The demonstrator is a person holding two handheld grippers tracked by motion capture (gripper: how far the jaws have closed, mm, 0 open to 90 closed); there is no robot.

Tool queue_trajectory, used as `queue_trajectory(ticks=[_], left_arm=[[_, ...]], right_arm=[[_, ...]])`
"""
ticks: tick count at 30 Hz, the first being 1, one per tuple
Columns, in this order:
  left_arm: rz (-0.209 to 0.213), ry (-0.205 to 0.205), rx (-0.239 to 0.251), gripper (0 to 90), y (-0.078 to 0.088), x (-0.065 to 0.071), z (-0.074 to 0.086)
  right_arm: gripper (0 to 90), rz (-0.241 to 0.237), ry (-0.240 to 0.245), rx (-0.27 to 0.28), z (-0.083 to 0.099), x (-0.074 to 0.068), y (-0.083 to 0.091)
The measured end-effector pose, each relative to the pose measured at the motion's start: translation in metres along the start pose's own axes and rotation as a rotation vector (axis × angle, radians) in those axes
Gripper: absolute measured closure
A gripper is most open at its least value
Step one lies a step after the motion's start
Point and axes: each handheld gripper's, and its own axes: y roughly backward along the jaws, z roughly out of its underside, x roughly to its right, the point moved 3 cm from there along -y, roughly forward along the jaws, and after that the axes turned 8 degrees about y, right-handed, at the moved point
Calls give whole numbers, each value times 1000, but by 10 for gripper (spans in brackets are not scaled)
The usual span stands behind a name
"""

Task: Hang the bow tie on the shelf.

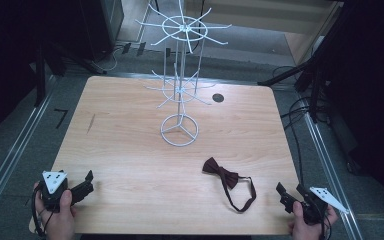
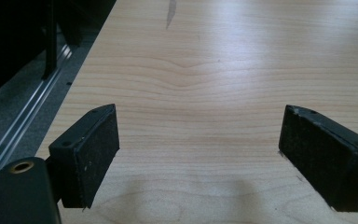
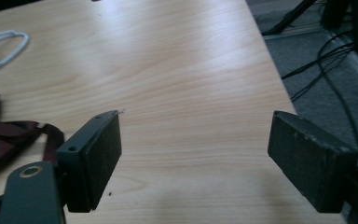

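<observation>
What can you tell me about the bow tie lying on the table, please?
The bow tie is dark maroon, seemingly fabric, with a knotted bow and a thin strap curling into an open loop beside it. It lies flat on the wooden table, near the front right, in front of the white wire stand and apart from it. Nothing else touches it.

The place looked like a lab or recording room set up for filming, not a home. A plain light-wood table (image 1: 130, 150) stood alone in the middle of the high view on grey carpet-like flooring (image 1: 10, 155). Metal floor rails (image 1: 15, 150) ran along the left and right edges of the frame. Dark stand legs (image 1: 300, 70) and loose black cables (image 1: 300, 107) filled the upper right, with more black equipment in the upper left. A bare white wire display rack (image 1: 180, 80) stood at upper centre of the tabletop.
</observation>
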Motion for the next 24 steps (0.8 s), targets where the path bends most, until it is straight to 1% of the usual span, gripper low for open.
queue_trajectory(ticks=[1, 3, 5, 6, 7, 9, 10, 11, 13, 14, 16, 17, 19, 20, 21, 22, 23, 24], left_arm=[[0, 0, 0, 115, 0, 0, 0], [-2, -5, 9, 115, 0, 1, 0], [2, -6, 11, 108, 1, 1, 0], [4, -4, 13, 101, 0, 1, 0], [5, -4, 12, 101, 0, 1, 0], [7, -2, 14, 100, 0, 0, 0], [7, -2, 14, 97, 0, 0, 0], [7, -2, 14, 97, 0, 0, 0], [6, -2, 9, 97, 0, 0, 0], [13, 0, 12, 97, 0, 0, 0], [19, -1, 10, 97, 1, 0, 0], [19, -1, 10, 97, 1, 0, 0], [25, -4, 5, 97, 1, 0, 1], [30, -7, 4, 97, 1, 0, 1], [30, -7, 4, 97, 1, 0, 1], [34, -8, 2, 97, 1, 0, 1], [34, -8, 2, 97, 1, 0, 1], [36, -6, 1, 97, 1, 0, 1]], right_arm=[[178, 0, 0, 0, 0, 0, 0], [155, -16, 6, 0, -4, -6, 1], [141, -16, 12, -3, -6, -9, 1], [134, -17, 29, -3, -11, -14, 2], [134, -17, 29, -3, -11, -14, 2], [99, -38, 23, -5, -17, -21, 3], [75, -55, 20, -12, -18, -24, 3], [75, -55, 20, -12, -18, -24, 3], [39, -80, 22, -23, -21, -30, 2], [7, -109, 35, -35, -22, -39, 0], [0, -135, 49, -59, -24, -50, -3], [0, -135, 49, -59, -24, -50, -3], [0, -150, 79, -78, -25, -60, -5], [0, -168, 104, -100, -26, -70, -7], [0, -168, 104, -100, -26, -70, -7], [0, -193, 103, -110, -26, -75, -8], [0, -193, 103, -110, -26, -75, -8], [0, -207, 100, -120, -25, -79, -10]])
